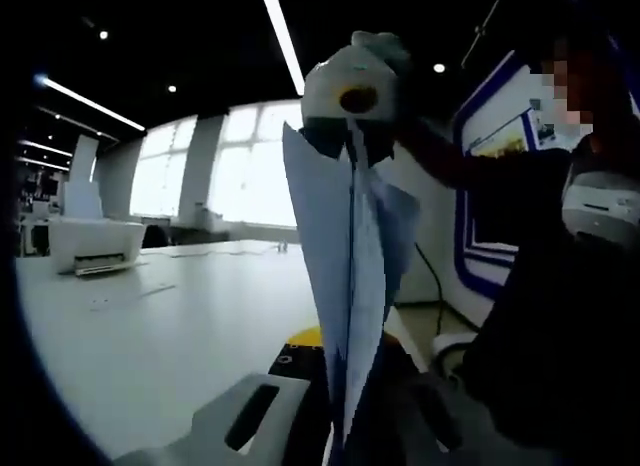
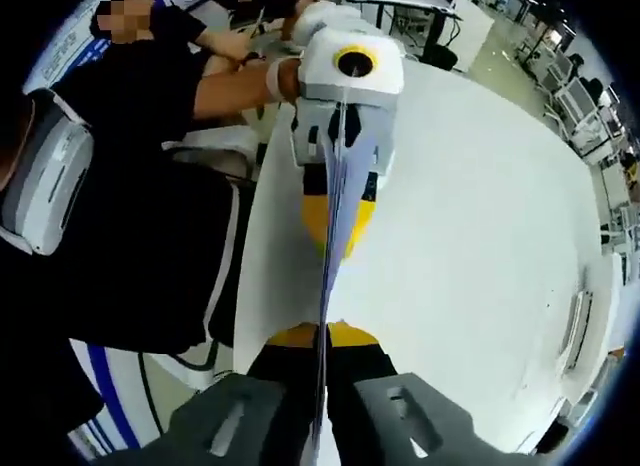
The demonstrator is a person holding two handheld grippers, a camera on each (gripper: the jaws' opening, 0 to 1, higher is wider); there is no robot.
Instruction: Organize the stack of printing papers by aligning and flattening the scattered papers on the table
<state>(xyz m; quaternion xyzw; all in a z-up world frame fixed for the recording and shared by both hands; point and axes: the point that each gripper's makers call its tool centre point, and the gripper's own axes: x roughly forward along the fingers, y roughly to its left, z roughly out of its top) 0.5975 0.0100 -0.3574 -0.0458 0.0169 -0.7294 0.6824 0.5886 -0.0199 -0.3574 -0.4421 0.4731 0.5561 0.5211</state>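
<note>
The papers (image 1: 345, 286) are off the table (image 1: 160, 336), held up edge-on between my two grippers as a thin sheaf. In the left gripper view they rise from between my left gripper's (image 1: 335, 426) jaws, which are pinched on the sheaf's near edge, up to my right gripper (image 1: 352, 136), which clamps the far edge. The sheets fan slightly apart in the middle, so the edges are not flush.

In the right gripper view the papers (image 2: 335, 226) run as a narrow blade from my right gripper (image 2: 318, 411), jaws pressed on them, across to my left gripper (image 2: 343, 136), likewise nipped on the sheaf. The white table (image 2: 480, 246) lies behind.

A printer (image 1: 95, 244) sits well apart at the table's far side. Windows (image 1: 240, 161) glow behind it.
</note>
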